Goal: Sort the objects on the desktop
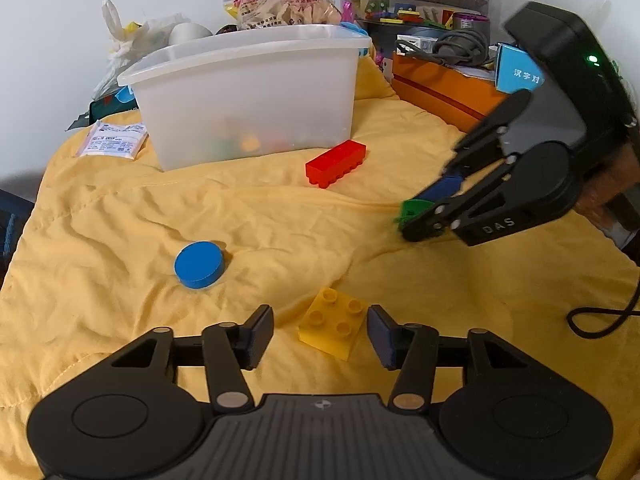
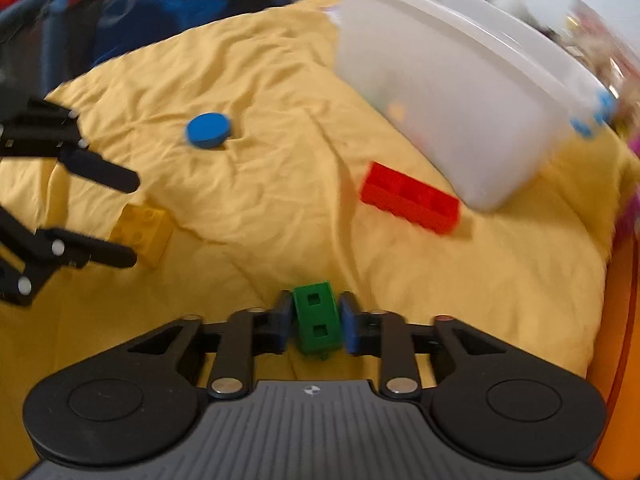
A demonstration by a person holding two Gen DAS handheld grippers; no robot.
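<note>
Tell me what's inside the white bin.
Through the frosted wall of the bin, blurry coloured shapes show at the bottom: orange, green and something reddish. What they are and how many can't be told; the wall hides them, and neither view looks in over the rim.

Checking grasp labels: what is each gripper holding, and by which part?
Right gripper pinches the green block by its two opposite sides. Left gripper is open around the yellow brick, holding nothing.

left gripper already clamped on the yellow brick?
No. The left gripper stands open, with the yellow brick lying on the cloth between its pads, a gap showing on each side.
</note>
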